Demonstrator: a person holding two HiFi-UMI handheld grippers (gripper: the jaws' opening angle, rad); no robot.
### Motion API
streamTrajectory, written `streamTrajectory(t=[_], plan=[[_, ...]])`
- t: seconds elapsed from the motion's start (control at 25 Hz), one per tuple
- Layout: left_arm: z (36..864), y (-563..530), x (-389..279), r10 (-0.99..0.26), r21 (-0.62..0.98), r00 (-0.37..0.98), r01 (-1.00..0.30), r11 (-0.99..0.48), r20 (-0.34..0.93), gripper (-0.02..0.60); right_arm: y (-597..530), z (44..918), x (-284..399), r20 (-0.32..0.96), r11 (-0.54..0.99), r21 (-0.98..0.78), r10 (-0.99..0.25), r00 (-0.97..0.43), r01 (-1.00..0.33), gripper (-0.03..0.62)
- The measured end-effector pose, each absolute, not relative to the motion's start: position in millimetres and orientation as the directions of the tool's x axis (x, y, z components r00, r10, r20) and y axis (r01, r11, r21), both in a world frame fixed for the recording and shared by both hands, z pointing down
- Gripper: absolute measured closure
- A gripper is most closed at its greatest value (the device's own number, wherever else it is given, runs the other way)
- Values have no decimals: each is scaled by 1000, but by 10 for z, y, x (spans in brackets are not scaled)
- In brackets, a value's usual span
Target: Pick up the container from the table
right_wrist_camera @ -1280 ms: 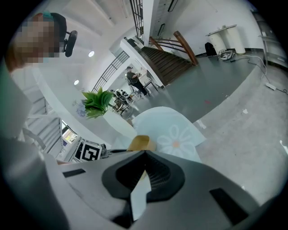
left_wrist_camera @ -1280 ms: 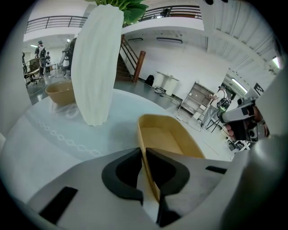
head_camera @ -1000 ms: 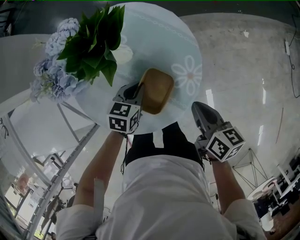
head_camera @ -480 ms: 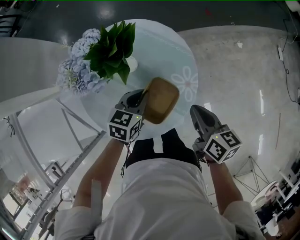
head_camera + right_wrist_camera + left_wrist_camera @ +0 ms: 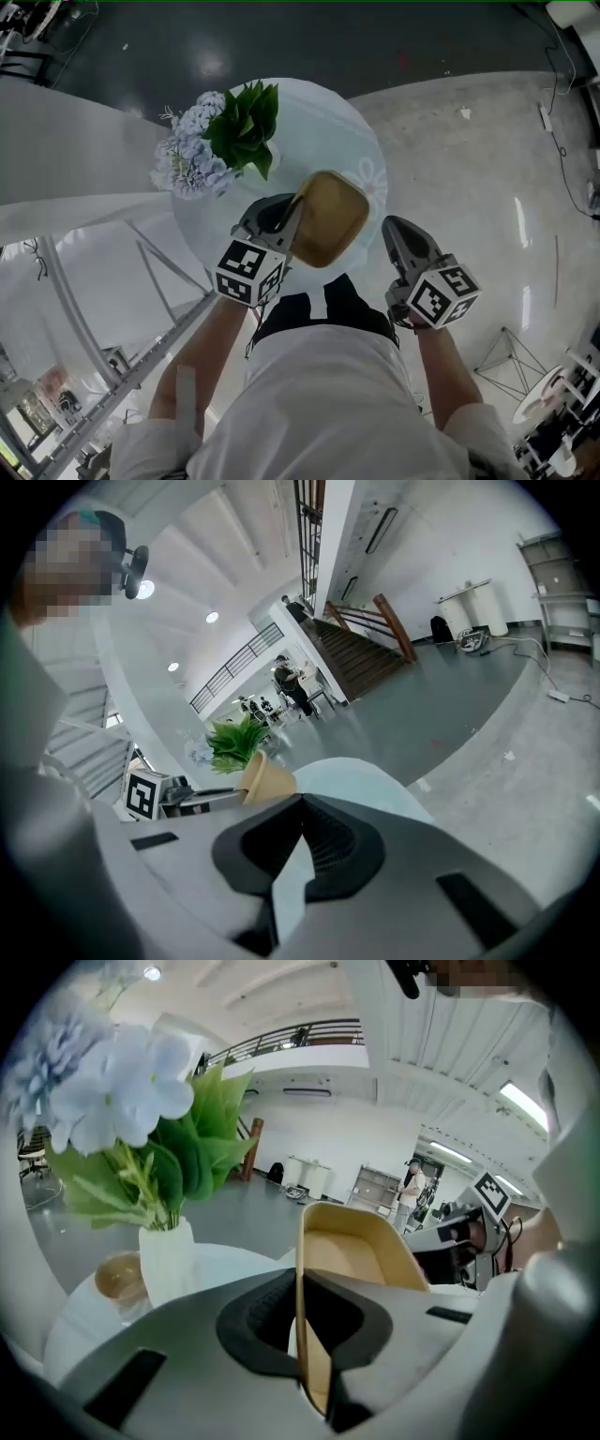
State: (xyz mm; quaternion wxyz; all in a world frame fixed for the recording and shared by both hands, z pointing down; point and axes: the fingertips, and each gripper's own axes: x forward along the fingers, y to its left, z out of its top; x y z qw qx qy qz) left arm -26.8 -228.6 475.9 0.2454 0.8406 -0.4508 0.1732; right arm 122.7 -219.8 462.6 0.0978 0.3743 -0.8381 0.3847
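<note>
Head view. Round pale surface (image 5: 366, 141) with a printed flower pattern, grey floor (image 5: 469, 187) around it. Blue flowers (image 5: 192, 159) and green leaves (image 5: 246, 122) stand on its far-left part. The tan container (image 5: 330, 220), rounded-square and open-topped, is over the near edge of the surface. It is gripped at its left wall by the left hand-held gripper (image 5: 289, 217). The right hand-held gripper (image 5: 394, 230) is just right of the container and apart from it, its jaws drawn to a single point. Each carries a marker cube (image 5: 248, 270) at the back. Person's white shirt (image 5: 328, 403) fills the bottom.

Left gripper view. The left hand-held gripper (image 5: 300, 1274) is clamped on one thin wall of the container (image 5: 352, 1251). The wall runs upright between the two dark pads, and the container's hollow opens to the right. Behind, on the surface (image 5: 234, 1260), is a white vase (image 5: 167, 1260) with the flowers (image 5: 122, 1091), and a small glass (image 5: 117, 1279) just left of the vase. The right hand-held gripper (image 5: 492, 1192) shows beyond the container at right.

Right gripper view. The right hand-held gripper (image 5: 298, 801) is closed, tips meeting, nothing between them. Only the pale surface (image 5: 366, 780) shows through the gap below the tips. At left the container (image 5: 267, 780) hangs tilted on the tip of the left hand-held gripper (image 5: 202, 796), apparently clear of the surface. The leaves (image 5: 239, 738) are just behind it. A staircase (image 5: 361, 658) and a few people (image 5: 291, 682) stand far off.
</note>
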Motion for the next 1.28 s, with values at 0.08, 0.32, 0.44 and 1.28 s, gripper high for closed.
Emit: streamTrajectory(t=[0.08,0.32,0.44,1.28], plan=[[4597,-2276,-258,-681,249,541,-838,-486,493,554,-2177,4538,1210,442,430,-567,-561,-699,-703,572],[4165,-2227,-298,-709,228,550,-833,-505,440,555,-2138,4255,1161,411,461,-536,-589,-696,-707,572],[3990,-2231,-333,-723,211,552,-831,-514,415,555,-2151,4115,1132,391,475,-519,-607,-692,-710,572],[3373,-1919,-682,-773,163,546,-837,-523,324,555,-2000,3372,917,286,543,-433,-674,-681,-719,572]])
